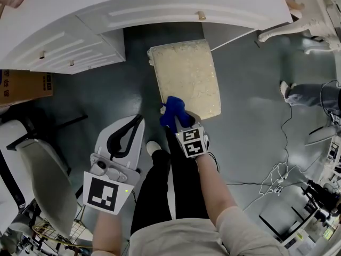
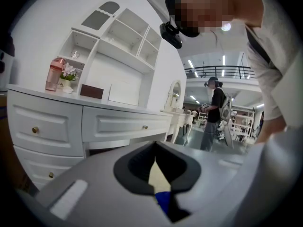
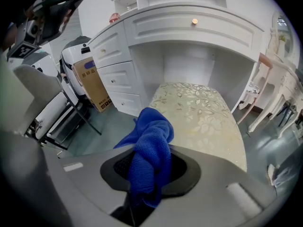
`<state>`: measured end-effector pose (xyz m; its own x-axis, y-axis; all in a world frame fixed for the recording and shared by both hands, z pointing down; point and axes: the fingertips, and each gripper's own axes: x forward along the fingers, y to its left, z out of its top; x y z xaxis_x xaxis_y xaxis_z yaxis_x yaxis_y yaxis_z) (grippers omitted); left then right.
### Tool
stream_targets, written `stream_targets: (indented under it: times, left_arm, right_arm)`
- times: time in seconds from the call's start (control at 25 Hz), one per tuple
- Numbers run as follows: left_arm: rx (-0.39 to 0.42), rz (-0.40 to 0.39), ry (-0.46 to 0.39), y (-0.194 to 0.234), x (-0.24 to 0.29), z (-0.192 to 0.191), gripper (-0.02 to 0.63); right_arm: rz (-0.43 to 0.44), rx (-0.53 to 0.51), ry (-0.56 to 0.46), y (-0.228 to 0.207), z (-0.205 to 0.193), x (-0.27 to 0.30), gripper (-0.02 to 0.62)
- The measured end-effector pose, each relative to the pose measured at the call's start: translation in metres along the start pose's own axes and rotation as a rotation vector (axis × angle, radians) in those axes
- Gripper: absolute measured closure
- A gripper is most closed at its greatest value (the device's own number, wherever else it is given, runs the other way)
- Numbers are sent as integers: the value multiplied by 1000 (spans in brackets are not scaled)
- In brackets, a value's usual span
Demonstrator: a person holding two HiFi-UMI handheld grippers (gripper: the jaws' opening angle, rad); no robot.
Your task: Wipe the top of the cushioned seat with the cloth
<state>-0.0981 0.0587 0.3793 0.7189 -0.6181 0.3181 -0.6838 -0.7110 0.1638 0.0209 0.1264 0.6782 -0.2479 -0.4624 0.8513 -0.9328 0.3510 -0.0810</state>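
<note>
Nearest to me, my left hand-held gripper [image 1: 128,135] hangs off to the left of the seat [image 1: 189,73], short of its near edge. Its jaws are closed together on nothing, and it has no part in the job for now. My right hand-held gripper [image 1: 179,120] is clamped on the blue cloth [image 3: 151,145], which bunches up between the jaws and flops out ahead of them. That gripper is at the seat's near left corner, just over the edge. I cannot tell whether the cloth presses on the cushion or only hovers above it. The seat is cream with a leaf pattern, its far end tucked under the white surface with drawers [image 1: 160,9]. I judge the wipe is only at its start: cloth in hand, brought to the edge. Next I should lay the cloth flat on the cushion and sweep from the near edge toward the far end, gripping firmly so it does not slip out.
</note>
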Motion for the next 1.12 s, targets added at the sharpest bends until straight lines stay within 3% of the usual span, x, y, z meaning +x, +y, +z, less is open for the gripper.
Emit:
stream_targets:
  times: [0.28, 0.48, 0.72, 0.96, 1.12]
  left_arm:
    - [7, 6, 3, 2, -17, 0, 606]
    - [3, -6, 2, -3, -28, 8, 606]
    - [-4, -26, 5, -15, -39, 30, 606]
    - [41, -47, -83, -23, -41, 73, 606]
    - [51, -72, -93, -41, -43, 98, 606]
  right_arm:
    - [38, 92, 7, 6, 7, -4, 494]
    - [57, 131, -55, 7, 30, -28, 494]
    - [78, 166, -147, 17, 72, -86, 494]
    - [61, 197, -258, 13, 118, -157, 494]
    - [56, 197, -340, 11, 150, -213, 494]
